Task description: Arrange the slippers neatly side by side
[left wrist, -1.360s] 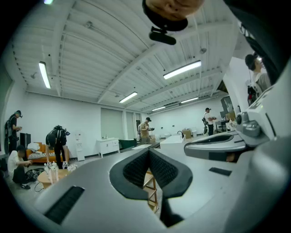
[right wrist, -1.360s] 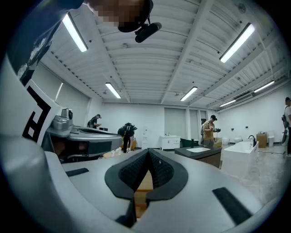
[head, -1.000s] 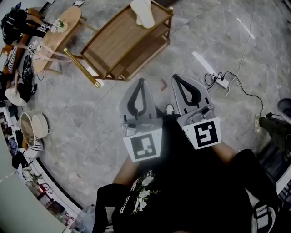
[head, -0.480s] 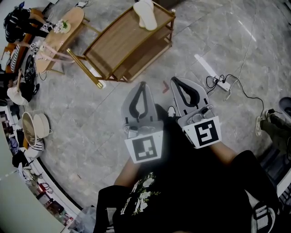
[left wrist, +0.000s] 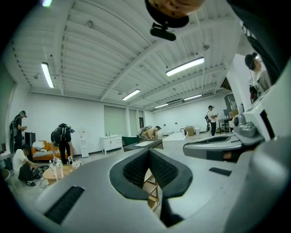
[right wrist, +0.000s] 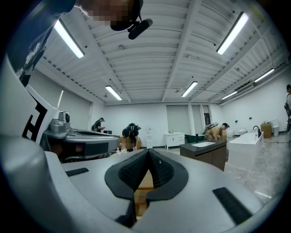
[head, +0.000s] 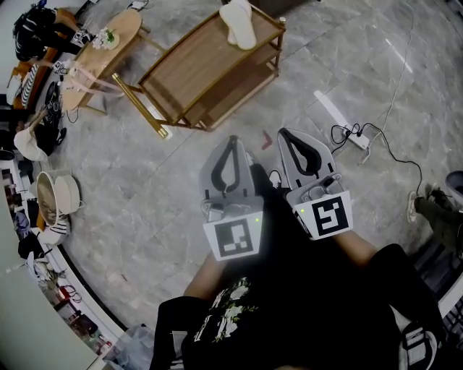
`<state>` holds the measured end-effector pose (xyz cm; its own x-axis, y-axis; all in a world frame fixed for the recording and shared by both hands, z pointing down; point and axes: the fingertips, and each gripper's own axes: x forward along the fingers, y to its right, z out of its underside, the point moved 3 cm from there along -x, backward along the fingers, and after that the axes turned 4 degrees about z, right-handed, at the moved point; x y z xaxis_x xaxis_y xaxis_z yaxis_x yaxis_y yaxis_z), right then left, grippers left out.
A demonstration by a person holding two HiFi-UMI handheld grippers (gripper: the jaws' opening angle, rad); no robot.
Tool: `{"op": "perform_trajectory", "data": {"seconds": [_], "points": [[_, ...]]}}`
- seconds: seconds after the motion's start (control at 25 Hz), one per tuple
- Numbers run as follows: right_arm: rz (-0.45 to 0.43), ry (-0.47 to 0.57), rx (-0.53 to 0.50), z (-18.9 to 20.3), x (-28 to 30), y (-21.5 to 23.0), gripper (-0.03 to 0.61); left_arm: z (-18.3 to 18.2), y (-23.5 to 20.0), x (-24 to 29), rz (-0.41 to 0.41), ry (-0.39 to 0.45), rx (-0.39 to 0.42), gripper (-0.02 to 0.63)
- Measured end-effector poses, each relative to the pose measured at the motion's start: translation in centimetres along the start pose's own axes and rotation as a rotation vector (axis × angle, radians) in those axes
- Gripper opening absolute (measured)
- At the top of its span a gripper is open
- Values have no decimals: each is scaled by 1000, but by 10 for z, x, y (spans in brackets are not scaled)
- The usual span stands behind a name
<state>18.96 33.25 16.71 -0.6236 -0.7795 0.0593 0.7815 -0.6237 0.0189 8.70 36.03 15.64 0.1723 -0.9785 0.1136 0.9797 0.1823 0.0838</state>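
One white slipper (head: 238, 25) tops the rack (head: 194, 66), partly cropped.

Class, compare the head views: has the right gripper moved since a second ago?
No. The right gripper keeps the same gap to the power strip; only the view itself has shifted slightly.

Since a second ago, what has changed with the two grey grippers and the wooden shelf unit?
Nothing taken hold of or let go. The left gripper and right gripper stay shut and empty, side by side. The white slippers still lie atop the wooden shelf unit. Only the head view's framing drifted slightly.
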Motion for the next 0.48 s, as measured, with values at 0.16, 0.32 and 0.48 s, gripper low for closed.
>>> {"op": "perform_trajectory", "data": {"seconds": [0.16,0.32,0.48], "points": [[-20,-25,-20,5,2,-4,-2,10,0,0,4,-17,-16,0],[-3,-24,-34,5,6,4,-2,10,-1,9,11,0,-24,1],[-9,-23,-46,2,15,6,-2,8,-7,16,9,0,-23,1]]}}
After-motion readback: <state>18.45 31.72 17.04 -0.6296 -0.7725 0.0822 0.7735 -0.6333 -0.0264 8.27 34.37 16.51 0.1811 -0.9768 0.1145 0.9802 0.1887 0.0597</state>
